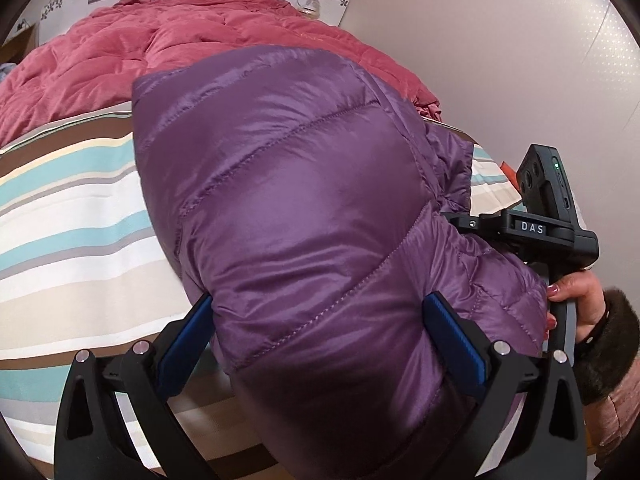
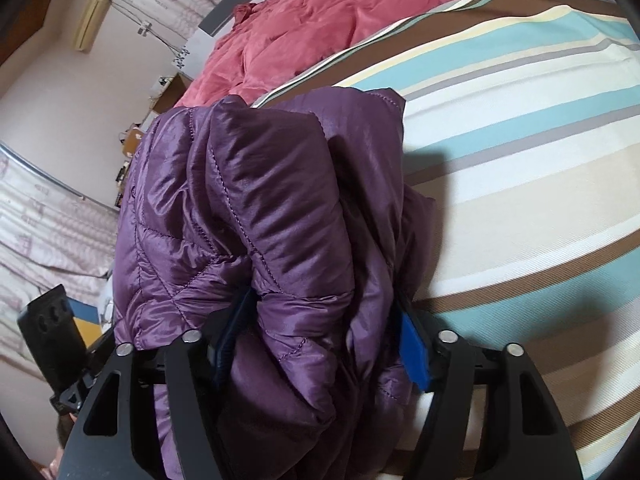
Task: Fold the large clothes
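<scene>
A shiny purple quilted jacket is bundled up above a striped bed sheet. My left gripper is shut on its near end, and both blue pads press into the puffy fabric. In the right wrist view the same jacket hangs in crumpled folds, with my right gripper shut on a thick bunch of it. The right gripper's body shows at the jacket's right side, held by a hand. Much of the jacket's underside is hidden.
A rumpled red quilt covers the far part of the bed. A plain wall runs along the bed's right side in the left wrist view. In the right wrist view, curtains and cluttered furniture stand to the left.
</scene>
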### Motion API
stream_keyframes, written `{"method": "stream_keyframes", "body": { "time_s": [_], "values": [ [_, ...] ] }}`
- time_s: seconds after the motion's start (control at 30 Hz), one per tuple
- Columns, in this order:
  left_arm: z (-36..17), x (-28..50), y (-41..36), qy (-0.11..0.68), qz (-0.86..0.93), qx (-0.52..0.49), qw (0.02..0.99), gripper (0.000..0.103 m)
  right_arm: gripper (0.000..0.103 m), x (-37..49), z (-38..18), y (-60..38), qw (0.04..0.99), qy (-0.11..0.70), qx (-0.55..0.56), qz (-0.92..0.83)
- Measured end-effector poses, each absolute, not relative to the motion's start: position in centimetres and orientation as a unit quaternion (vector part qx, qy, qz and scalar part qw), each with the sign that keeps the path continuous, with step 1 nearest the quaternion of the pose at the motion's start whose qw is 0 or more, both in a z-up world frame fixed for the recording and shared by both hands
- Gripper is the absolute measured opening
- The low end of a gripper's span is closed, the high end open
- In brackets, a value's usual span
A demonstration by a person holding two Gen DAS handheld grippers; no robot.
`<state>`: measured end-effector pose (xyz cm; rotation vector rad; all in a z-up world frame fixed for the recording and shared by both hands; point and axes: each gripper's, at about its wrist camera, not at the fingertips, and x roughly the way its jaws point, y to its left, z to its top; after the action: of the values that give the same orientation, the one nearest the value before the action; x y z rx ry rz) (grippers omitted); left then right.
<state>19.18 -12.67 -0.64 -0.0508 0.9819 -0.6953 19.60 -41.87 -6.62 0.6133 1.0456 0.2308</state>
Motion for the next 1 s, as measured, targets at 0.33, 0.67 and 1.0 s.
{"method": "stream_keyframes", "body": {
  "time_s": [0.33, 0.67, 1.0],
  "values": [
    [1.5, 17.4, -13.0, 0.428, -0.335, -0.003, 0.839, 0.060, 0.029, 18.5, -6.4, -41.7, 0.823, 0.436, 0.336, 0.143],
    [4.1, 14.9, -11.9, 0.386, -0.342, 0.010, 0.857, 0.046, 0.026, 17.0, -4.0, -40.4, 0.831, 0.387, 0.358, 0.180],
    [6.4, 13.0, -6.6, 0.353, -0.316, 0.008, 0.881, 0.044, 0.026, 17.2, -1.9, -36.1, 0.825, 0.368, 0.363, 0.228]
  ]
}}
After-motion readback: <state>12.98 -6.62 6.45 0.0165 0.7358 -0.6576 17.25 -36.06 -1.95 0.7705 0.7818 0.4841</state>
